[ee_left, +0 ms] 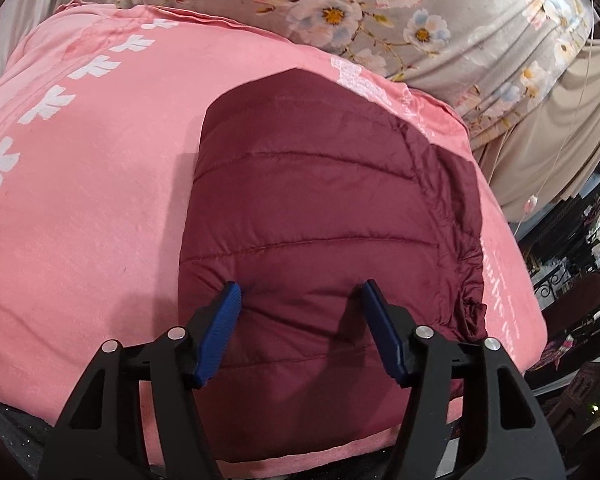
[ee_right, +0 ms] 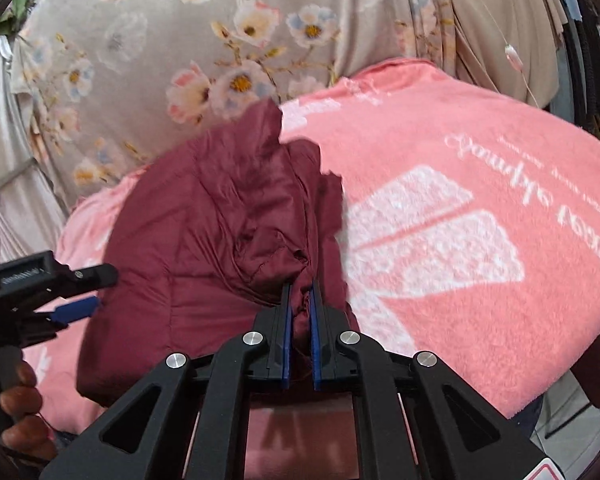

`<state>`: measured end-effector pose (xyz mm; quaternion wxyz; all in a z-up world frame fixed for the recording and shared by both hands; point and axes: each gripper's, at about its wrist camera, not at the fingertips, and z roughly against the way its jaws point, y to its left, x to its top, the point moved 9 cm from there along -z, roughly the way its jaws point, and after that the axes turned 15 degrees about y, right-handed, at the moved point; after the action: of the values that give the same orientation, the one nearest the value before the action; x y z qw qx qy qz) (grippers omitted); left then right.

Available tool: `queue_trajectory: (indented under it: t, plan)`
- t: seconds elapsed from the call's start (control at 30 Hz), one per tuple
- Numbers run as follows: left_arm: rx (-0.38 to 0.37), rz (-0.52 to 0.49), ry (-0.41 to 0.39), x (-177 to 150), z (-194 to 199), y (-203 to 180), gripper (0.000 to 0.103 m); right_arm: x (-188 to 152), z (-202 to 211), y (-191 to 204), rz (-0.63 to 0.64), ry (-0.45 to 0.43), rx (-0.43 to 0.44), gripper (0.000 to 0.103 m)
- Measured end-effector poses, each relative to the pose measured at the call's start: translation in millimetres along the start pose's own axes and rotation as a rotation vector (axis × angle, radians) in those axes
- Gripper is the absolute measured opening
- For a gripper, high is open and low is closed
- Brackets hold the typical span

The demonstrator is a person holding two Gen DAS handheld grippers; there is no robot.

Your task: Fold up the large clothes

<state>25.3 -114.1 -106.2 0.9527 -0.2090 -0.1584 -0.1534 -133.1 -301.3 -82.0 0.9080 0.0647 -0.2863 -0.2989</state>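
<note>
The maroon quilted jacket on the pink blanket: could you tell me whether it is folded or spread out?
Folded. The maroon quilted jacket lies as a compact bundle on the pink blanket, and the right claw pinches a bunched fold of it.

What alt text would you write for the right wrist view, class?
The right claw is shut on a bunched fold of a maroon quilted jacket lying on a pink blanket. The left claw and the hand holding it show at the left edge.
</note>
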Motion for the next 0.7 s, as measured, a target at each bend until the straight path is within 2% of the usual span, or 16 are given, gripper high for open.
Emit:
queue_trajectory:
  t: [0.2, 0.4, 0.57, 0.7]
  plan:
    - [0.091, -0.055, 0.037, -8.7, -21.1, -2.2, 0.056, -11.0, -25.2, -5.6, 0.011, 0.050, -0.034, 0.006]
    - [0.154, -0.081, 0.043, -13.0, -34.9, -1.7, 0.056, -15.1, -33.6, -4.7, 0.050, 0.045, -0.071, 0.007]
    - [0.168, -0.068, 0.044, -12.1, -38.5, 0.9, 0.056, -11.3, -26.7, -4.7, 0.058, 0.045, -0.060, 0.013]
    - [0.155, -0.054, 0.048, -10.1, -34.5, 1.4, 0.056, -5.0, 0.3, -6.2, 0.032, -0.010, -0.049, 0.016]
